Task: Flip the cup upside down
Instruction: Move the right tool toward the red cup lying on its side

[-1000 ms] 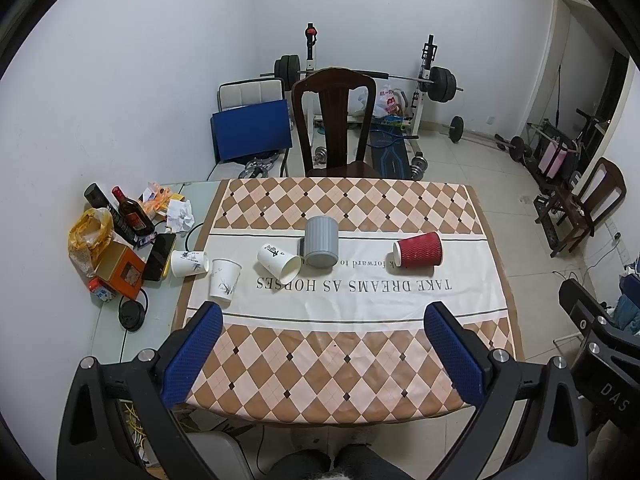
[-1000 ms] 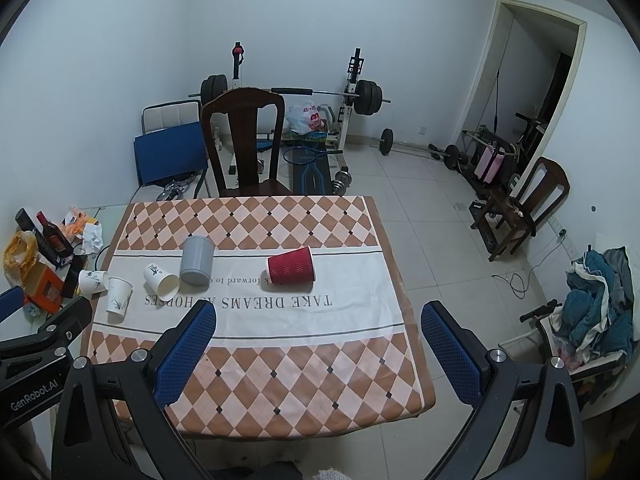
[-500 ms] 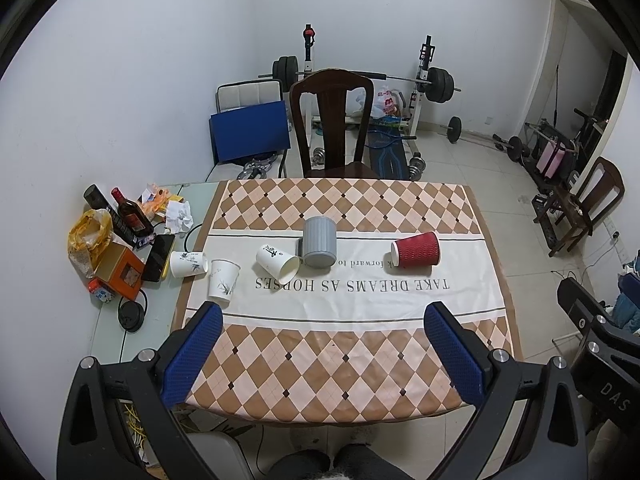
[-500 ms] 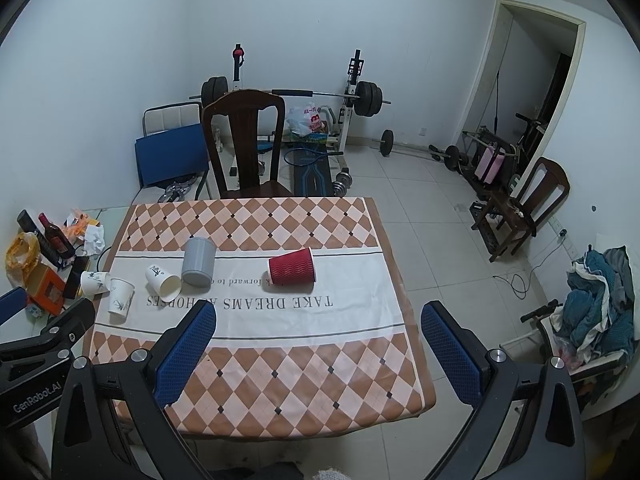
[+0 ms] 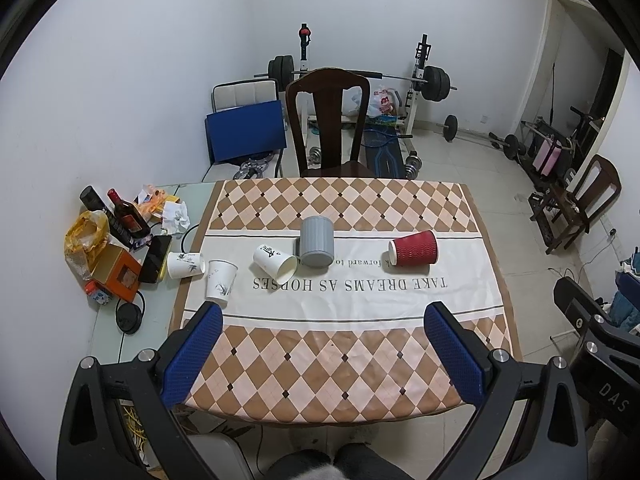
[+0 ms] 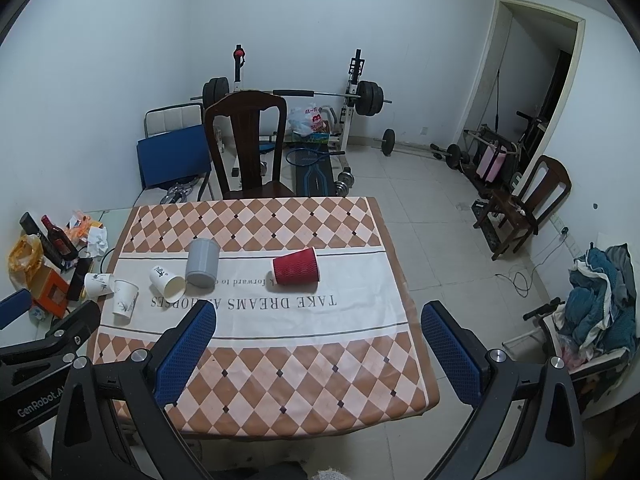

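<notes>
A red ribbed paper cup (image 5: 413, 249) lies on its side on the tablecloth, right of centre; it also shows in the right wrist view (image 6: 296, 266). A grey ribbed cup (image 5: 317, 241) (image 6: 202, 258) stands upside down near the middle. A white paper cup (image 5: 275, 262) (image 6: 167, 283) lies on its side beside it. Another white cup (image 5: 220, 282) stands upside down, and a third (image 5: 185, 265) lies at the table's left edge. My left gripper (image 5: 322, 316) and right gripper (image 6: 318, 314) are both open and empty, held high above the near table edge.
A dark wooden chair (image 5: 328, 120) stands at the table's far side. Bottles, an orange box and clutter (image 5: 116, 240) sit on a side surface left of the table. Weight equipment (image 5: 424, 80) fills the back. Another chair (image 6: 532, 196) and laundry (image 6: 600, 300) are on the right.
Both views have shifted slightly; the cups sit a little lower and rightward in frame. No cup has moved and both grippers stay open.
</notes>
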Available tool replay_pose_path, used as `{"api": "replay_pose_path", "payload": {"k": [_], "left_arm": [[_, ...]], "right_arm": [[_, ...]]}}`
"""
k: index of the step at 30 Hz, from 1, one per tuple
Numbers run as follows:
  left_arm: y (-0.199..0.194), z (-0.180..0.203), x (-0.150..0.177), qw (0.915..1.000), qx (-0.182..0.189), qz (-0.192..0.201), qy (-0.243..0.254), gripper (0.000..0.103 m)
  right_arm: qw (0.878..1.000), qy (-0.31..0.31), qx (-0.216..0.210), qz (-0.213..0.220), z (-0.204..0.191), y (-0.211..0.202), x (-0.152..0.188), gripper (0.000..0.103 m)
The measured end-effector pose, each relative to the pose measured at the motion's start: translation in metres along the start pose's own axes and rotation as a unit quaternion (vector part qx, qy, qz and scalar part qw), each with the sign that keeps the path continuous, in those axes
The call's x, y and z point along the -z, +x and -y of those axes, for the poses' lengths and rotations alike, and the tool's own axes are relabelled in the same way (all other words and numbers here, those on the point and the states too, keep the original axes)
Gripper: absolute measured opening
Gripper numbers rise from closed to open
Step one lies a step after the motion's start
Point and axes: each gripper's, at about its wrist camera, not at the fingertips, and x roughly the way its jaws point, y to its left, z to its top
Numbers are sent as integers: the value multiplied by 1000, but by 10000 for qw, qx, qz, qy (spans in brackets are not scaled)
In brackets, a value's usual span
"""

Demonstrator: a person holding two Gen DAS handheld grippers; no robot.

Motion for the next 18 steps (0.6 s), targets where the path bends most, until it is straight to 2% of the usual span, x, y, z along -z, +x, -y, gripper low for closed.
{"api": "replay_pose_path", "payload": {"k": [3,7,13,18], "left_arm": [[11,1,0,9999,78,-78,29,103],[45,-7,8,9991,131,-367,177,103],[95,-2,22,9960,185,-709,518,103],[147,7,28,9908,146,-1171,664,103]], "right_arm": [[9999,108,47,-117,-1,7,0,103],[9983,331,169,-452,-3,36,11,103],[9906,504,734,-1036,4,105,43,103],[9804,544,906,-1664,17,176,76,103]]}}
